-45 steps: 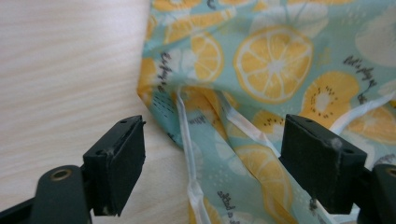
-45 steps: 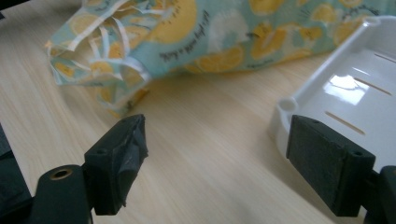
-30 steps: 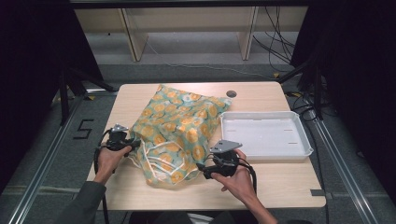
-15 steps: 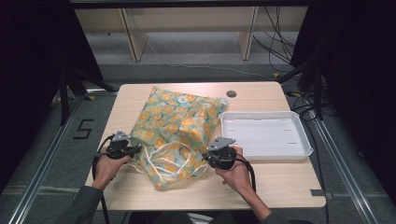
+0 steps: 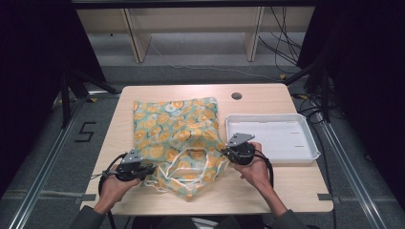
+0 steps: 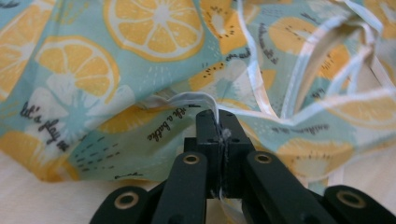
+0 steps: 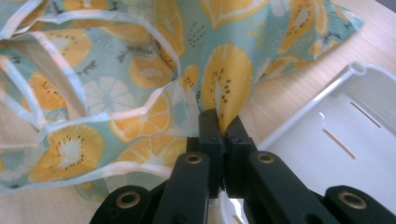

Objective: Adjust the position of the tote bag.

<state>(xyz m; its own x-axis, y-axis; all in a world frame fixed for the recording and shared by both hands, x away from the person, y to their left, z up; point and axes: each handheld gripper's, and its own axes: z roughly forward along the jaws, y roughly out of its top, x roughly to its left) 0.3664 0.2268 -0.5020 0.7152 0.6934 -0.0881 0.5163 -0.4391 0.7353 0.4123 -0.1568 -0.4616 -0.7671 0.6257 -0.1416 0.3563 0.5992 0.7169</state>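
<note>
Both grippers, left (image 6: 218, 122) and right (image 7: 219, 122), pinch the bag (image 5: 176, 129) hem; pull apart evenly to keep it flat

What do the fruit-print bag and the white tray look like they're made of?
Fruit-print bag: thin, soft cloth or coated film with a slight sheen; it creases and folds freely, with white tape-like handles. White tray: probably rigid moulded plastic, smooth and semi-matte, with a rounded rim and slots in its floor.
</note>
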